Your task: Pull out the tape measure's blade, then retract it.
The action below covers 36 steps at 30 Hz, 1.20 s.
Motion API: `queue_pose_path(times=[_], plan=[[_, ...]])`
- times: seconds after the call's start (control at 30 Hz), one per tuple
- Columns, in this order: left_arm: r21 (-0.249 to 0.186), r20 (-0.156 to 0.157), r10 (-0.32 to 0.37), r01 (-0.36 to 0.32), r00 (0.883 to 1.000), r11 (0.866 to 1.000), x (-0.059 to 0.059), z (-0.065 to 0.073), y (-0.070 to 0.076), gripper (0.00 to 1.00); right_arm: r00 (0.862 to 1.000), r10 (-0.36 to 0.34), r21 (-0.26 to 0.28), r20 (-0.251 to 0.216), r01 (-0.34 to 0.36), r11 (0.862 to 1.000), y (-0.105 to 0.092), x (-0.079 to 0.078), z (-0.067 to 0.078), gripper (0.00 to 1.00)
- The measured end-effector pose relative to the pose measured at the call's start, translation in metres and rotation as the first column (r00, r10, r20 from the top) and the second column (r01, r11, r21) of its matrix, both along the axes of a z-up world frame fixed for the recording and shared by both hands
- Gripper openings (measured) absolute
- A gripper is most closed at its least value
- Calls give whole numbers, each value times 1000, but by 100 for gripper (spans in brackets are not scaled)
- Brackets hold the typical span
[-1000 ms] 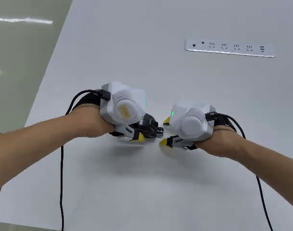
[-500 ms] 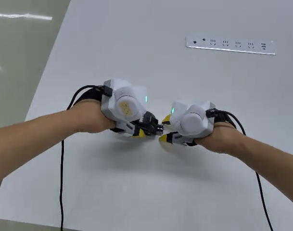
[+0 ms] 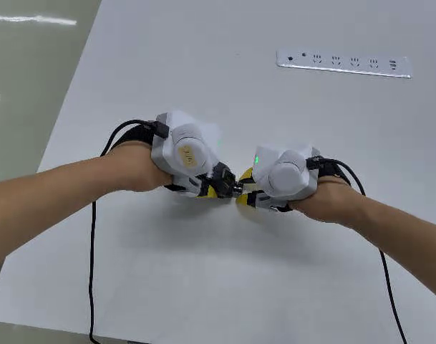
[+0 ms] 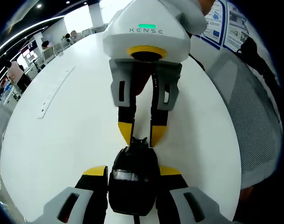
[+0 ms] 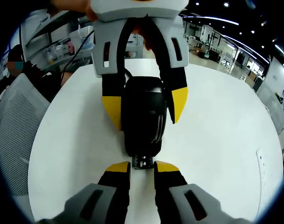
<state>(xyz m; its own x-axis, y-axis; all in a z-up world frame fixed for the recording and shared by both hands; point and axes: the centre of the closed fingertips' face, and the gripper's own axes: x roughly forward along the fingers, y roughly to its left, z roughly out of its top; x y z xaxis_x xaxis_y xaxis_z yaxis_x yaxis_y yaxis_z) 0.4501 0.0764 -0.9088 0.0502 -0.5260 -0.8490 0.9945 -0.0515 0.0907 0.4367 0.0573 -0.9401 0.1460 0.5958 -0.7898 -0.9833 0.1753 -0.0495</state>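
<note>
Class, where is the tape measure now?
The tape measure is central in the head view, clamped by the left gripper, blade tip between the jaws of the right gripper.

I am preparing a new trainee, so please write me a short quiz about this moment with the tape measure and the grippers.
1. True or false: the tape measure lies loose on the table.
2. Which gripper clamps the tape measure's black case?
3. What lies on the table beyond the grippers? A power strip; B hammer; C cup.
Key: 1 false; 2 the left gripper; 3 A.
</note>
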Motion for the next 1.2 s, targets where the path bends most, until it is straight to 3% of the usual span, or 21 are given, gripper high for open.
queue_pose_path(times=[0.6,1.2], plan=[[7,0,-35,35,999,999,1,0,0,35,1000,6,5,-8,-6,1000,0,3,-1,16],[3,-3,-50,50,999,999,0,-2,-1,34,997,79,16,28,-79,997,0,0,0,15]])
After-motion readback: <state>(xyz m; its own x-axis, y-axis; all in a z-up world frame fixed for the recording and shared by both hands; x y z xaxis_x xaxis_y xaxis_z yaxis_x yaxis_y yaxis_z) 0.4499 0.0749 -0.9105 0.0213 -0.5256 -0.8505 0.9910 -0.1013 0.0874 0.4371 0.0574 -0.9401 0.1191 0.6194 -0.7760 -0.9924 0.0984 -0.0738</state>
